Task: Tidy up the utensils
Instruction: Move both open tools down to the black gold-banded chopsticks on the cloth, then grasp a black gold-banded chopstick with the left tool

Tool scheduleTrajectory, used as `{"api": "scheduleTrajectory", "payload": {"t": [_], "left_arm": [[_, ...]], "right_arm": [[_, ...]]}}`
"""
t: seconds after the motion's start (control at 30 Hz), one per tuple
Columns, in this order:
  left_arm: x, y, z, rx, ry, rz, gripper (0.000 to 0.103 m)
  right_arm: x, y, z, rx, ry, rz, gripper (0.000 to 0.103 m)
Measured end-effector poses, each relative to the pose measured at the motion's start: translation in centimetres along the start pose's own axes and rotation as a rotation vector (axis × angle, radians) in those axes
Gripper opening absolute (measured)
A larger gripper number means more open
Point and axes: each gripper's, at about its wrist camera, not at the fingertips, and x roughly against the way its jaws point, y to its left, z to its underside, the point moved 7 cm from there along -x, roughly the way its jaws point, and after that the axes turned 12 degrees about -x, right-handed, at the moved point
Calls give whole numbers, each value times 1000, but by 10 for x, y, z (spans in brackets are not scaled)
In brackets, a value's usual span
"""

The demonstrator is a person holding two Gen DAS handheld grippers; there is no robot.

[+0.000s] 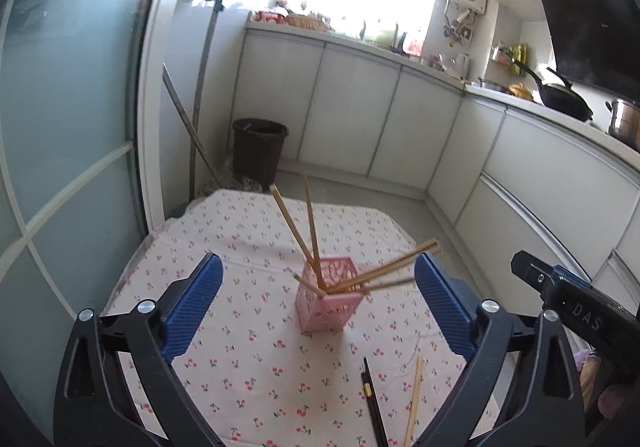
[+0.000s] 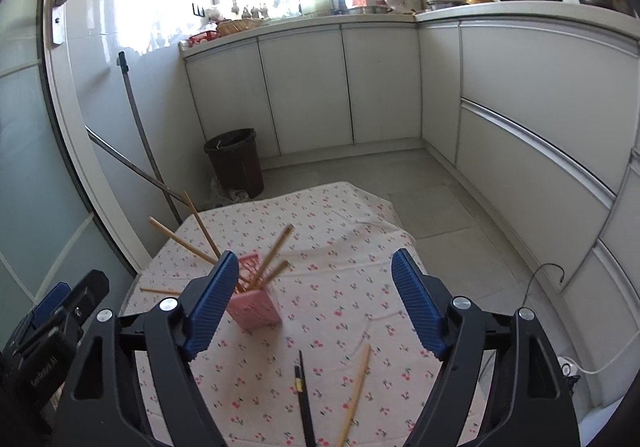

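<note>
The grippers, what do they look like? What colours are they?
Each gripper, left gripper and right gripper, has a black plastic frame with triangle cut-outs, round silver bolts, and two ridged blue pads. White lettering marks their black bodies.

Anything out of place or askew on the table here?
Yes. Black chopsticks and a wooden chopstick lie loose on the tablecloth, outside the pink holder, whose chopsticks splay untidily in all directions.
</note>
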Motion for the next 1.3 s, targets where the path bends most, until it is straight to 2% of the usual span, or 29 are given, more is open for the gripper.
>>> {"api": "scheduleTrajectory", "payload": {"t": [0.07, 0.23, 0.4, 0.53, 0.6, 0.73, 0.87, 1.0, 1.3], "left_arm": [[-4, -6, 7, -8, 27, 15, 96], [-22, -18, 36, -7, 154, 56, 96], [-51, -30, 73, 4, 343, 132, 96], [-77, -39, 115, -23, 529, 138, 96], [-92, -39, 141, -35, 625, 117, 96], [-113, -39, 179, 2, 765, 124, 96], [-129, -45, 194, 54, 826, 144, 96], [-144, -49, 200, 59, 855, 105, 96], [-158, -60, 199, -2, 849, 20, 96]], "right_arm": [[-2, -10, 8, -1, 23, 14, 82], [-9, -38, 29, -39, 90, 58, 96], [-28, -78, 56, -93, 210, 127, 96], [-52, -115, 84, -194, 355, 167, 96], [-66, -133, 99, -288, 457, 155, 96], [-75, -150, 125, -459, 590, 122, 96], [-78, -148, 138, -561, 671, 54, 96], [-75, -143, 138, -562, 687, 34, 96], [-69, -147, 134, -601, 693, -4, 96]]}}
